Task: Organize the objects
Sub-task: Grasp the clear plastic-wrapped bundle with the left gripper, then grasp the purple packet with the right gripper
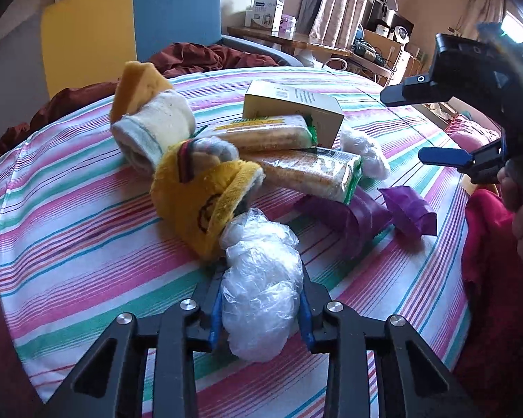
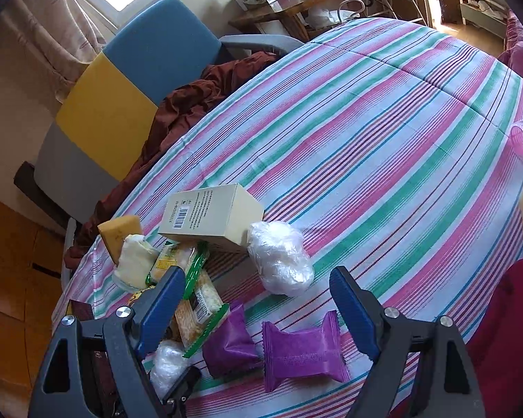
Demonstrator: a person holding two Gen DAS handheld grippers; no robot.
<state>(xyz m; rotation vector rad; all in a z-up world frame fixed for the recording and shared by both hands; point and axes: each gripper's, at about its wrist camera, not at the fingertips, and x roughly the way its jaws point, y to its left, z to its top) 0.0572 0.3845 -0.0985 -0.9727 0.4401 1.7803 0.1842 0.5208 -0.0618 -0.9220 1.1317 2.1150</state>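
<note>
Plastic wad (image 1: pixel 261 292) clenched in your left tongs (image 1: pixel 260 308); right tongs (image 2: pixel 261 308) released, purple packet (image 2: pixel 305 351) lying crosswise just beneath them.

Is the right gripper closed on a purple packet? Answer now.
No: the right gripper is open above the striped cloth, its blue fingers spread clear of the purple packet.

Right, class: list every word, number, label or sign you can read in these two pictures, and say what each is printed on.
Nothing reads clearly enough to quote.
Cream box: barcode and rows of small print, too small.
Upper cracker packet: yellow label, blurred.
Lower cracker packet: dark label, sideways, too small.
Yellow plush: a smiley face sign, no words.
Purple packets: faint print, unreadable.
Boxes on the far shelf: too distant.
</note>
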